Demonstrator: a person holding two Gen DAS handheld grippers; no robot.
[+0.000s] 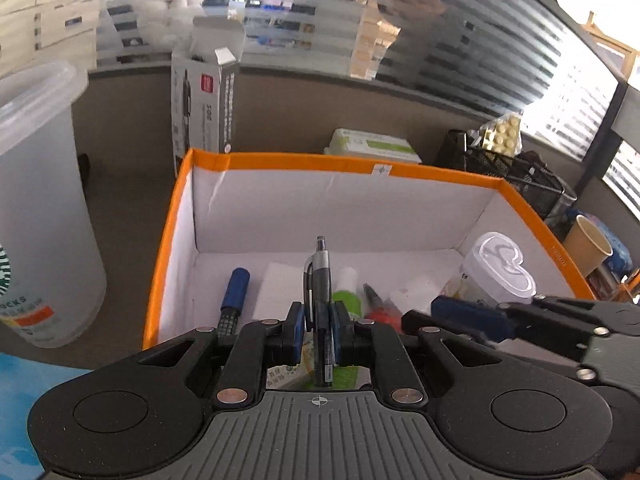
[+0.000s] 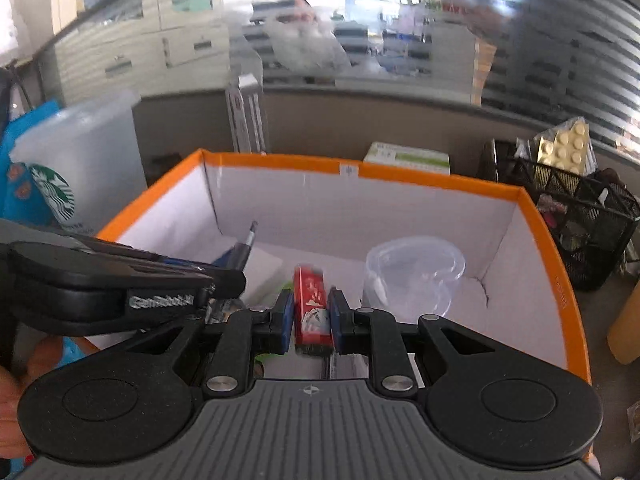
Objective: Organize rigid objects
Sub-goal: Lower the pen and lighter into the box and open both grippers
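I have a grey retractable pen (image 1: 320, 292) pinched between the blue pads of my left tool (image 1: 319, 330), its tip pointing straight ahead over the orange-rimmed white box (image 1: 280, 162). My right tool (image 2: 310, 322) is pressed onto a small red tube (image 2: 312, 308), also hanging over the box's open interior.

Below and ahead of the left tool lie a blue-capped marker (image 1: 236, 292), a green-and-white tube (image 1: 348, 292) and a red-tipped item (image 1: 378, 306). A clear lidded container (image 1: 500, 268) stands ahead and right of both tools.

My judgement: both items are ready to be set down. I would lower each tool toward the box floor before letting go, so neither item bounces. The pen should go parallel to the marker, in the bare strip just left of the green tube. The red tube belongs short of the clear container. The tools sit close side by side, so I would release one, then the other.
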